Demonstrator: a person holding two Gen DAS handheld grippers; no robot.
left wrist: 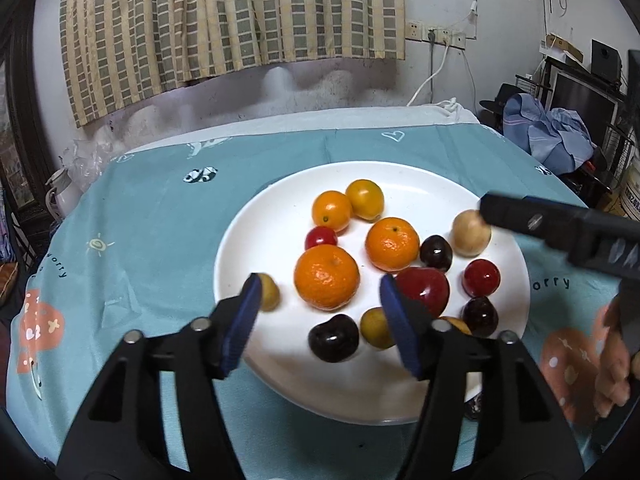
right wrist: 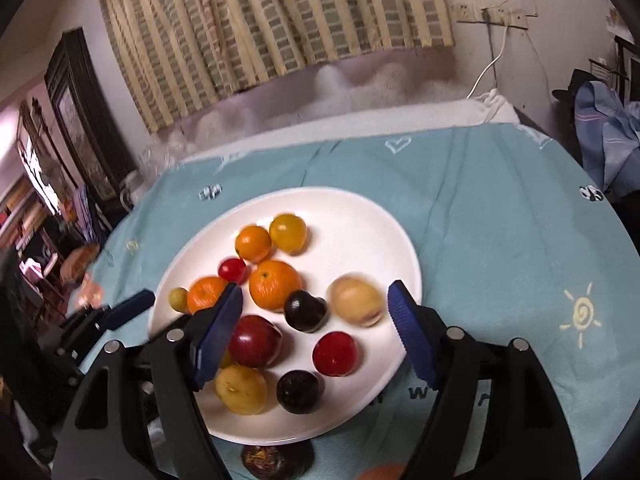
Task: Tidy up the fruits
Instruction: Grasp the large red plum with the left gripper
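Fruit piled on white plate [left wrist: 248,240], both grippers hovering over near rim, nothing picked.

Left gripper [left wrist: 320,312] spread wide above big orange [left wrist: 326,277]; right gripper [right wrist: 316,332] spread too, empty, near tan fruit [right wrist: 355,300]. Likely choosing next piece: lower, straddle, pinch.

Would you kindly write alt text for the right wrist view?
The open right gripper hovers empty above a round white plate of mixed fruit: orange mandarins, red plums, dark plums and yellow fruits. The plate sits on a light blue patterned tablecloth.
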